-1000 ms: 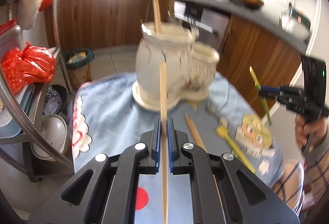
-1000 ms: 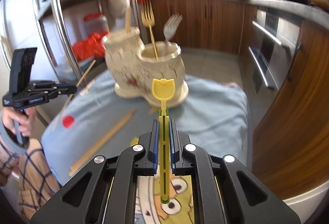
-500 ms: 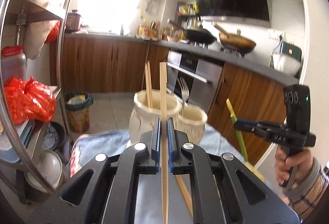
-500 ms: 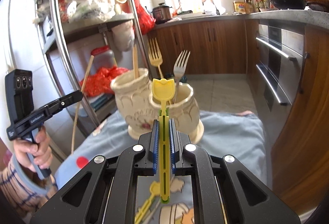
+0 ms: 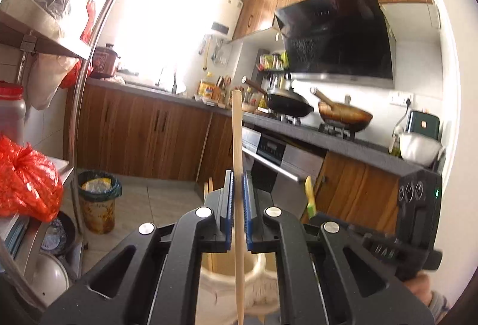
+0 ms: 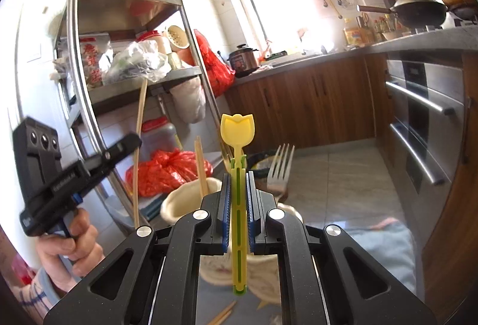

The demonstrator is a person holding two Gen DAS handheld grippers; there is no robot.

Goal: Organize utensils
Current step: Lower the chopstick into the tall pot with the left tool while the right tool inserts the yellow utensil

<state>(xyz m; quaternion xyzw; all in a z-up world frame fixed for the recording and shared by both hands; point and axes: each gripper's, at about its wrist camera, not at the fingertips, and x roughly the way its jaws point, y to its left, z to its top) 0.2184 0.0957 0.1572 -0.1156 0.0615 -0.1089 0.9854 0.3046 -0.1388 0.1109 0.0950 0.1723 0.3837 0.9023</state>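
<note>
My left gripper is shut on a wooden chopstick held upright above the cream ceramic holder. My right gripper is shut on a yellow tulip-topped utensil, upright just above the same holder. The holder's pots hold wooden chopsticks and a silver fork. The left gripper also shows in the right wrist view with its chopstick. The right gripper body shows in the left wrist view with the utensil's tip.
A steel shelf rack with red bags stands at the left. A bin stands on the floor. Wooden cabinets, an oven and a stove with pans line the kitchen. A loose chopstick lies on the blue cloth.
Both grippers have risen and tilted up with their utensils. They moved in over the holder, which has dropped to the bottom of both views.
</note>
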